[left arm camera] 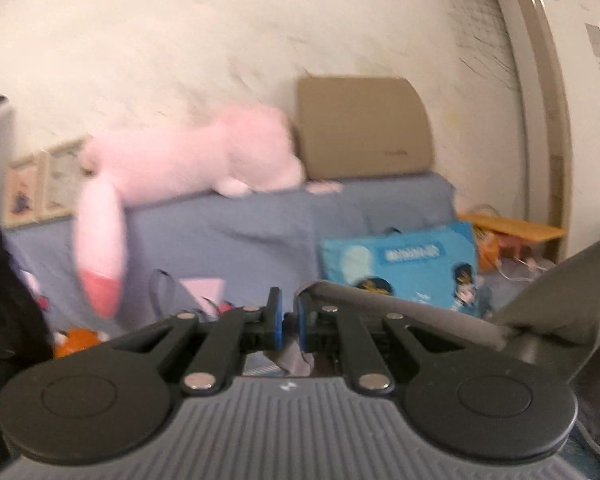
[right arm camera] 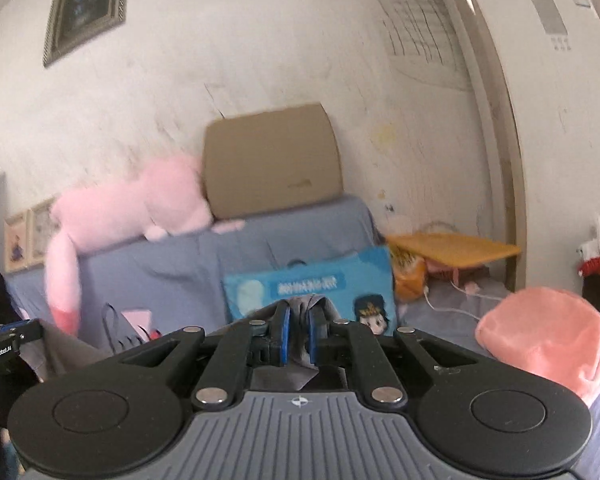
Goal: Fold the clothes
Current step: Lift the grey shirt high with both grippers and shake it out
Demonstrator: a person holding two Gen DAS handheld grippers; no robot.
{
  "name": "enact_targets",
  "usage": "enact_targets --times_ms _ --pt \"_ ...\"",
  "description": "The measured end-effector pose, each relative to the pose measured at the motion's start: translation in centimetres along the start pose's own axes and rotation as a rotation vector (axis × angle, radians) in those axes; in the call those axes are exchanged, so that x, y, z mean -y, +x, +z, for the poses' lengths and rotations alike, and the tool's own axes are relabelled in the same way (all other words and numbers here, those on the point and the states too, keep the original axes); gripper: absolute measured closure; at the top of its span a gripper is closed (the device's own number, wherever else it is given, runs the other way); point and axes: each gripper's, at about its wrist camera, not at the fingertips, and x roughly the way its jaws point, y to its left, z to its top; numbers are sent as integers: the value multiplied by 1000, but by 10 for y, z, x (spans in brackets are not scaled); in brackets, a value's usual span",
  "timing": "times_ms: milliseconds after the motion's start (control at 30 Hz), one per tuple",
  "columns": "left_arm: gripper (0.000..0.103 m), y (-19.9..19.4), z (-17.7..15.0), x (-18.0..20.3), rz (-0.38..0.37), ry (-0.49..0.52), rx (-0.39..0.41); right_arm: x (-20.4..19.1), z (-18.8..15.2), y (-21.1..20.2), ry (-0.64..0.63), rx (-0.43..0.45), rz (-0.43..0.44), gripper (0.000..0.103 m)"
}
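Grey cloth of a garment (right arm camera: 300, 308) is pinched between the blue pads of the right gripper (right arm camera: 299, 334), its jaws pressed nearly together. The same grey garment (left arm camera: 400, 314) is clamped at an edge by the left gripper (left arm camera: 288, 320), whose jaws are likewise nearly closed, and the fabric is stretched away towards the right. Behind, a pink plush toy (left arm camera: 188, 156) is draped over a blue-covered sofa (left arm camera: 220, 232), beside a cardboard box (left arm camera: 360, 128) and a blue cartoon-printed bag (left arm camera: 400, 264)
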Motion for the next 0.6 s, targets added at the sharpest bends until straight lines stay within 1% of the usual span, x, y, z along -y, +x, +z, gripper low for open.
enact_targets --times_ms 133,200,300,367,433,533,600 --pt "95 -53 11 -44 82 9 54 -21 10 -25 -11 37 33 94" --pt "95 -78 12 -67 118 9 63 -30 13 -35 -9 49 49 94" --pt "95 -113 6 -105 155 1 52 -40 7 -42 19 37 75 94" --pt "95 -136 -3 -128 193 1 42 -48 -2 -48 18 28 96 94" --pt "95 -157 -17 -149 249 5 27 -59 -13 -56 2 19 125 94" --pt "95 -184 -37 -176 287 -6 9 -73 -29 -64 -13 -9 169 94" --pt "95 -196 -50 -190 308 -11 -17 -77 -38 -69 11 -46 203 94"
